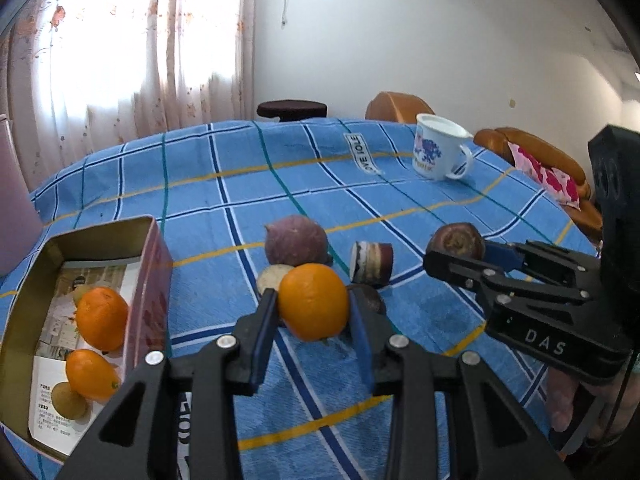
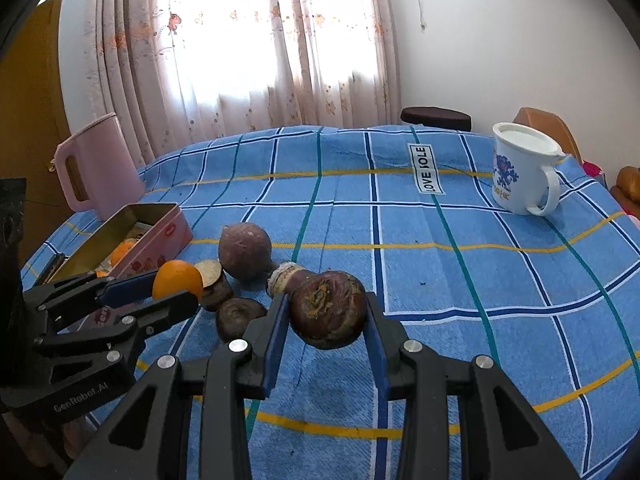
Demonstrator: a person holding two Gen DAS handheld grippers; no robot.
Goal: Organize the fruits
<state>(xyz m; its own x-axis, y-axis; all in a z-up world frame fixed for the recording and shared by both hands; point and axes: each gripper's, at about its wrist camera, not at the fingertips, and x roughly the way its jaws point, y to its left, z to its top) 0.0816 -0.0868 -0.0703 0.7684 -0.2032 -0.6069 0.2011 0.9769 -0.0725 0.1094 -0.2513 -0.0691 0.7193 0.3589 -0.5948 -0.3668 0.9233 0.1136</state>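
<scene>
My left gripper [image 1: 314,312] is shut on an orange [image 1: 313,301], held just above the blue checked cloth. The same orange [image 2: 177,279] shows at the left of the right wrist view. My right gripper [image 2: 327,316] is shut on a dark purple root piece [image 2: 328,309], seen as a root piece [image 1: 455,240] at the right of the left wrist view. A pink tin [image 1: 150,280] at the left holds two oranges [image 1: 102,318] and brownish fruits. On the cloth lie a round purple root [image 1: 295,240], a cut cylinder piece [image 1: 371,261] and smaller dark pieces.
A white mug [image 2: 522,172] with a blue flower print stands at the back right. A pink jug [image 2: 98,168] stands behind the tin at the left. A dark stool [image 2: 436,118] and orange seats lie beyond the table's far edge.
</scene>
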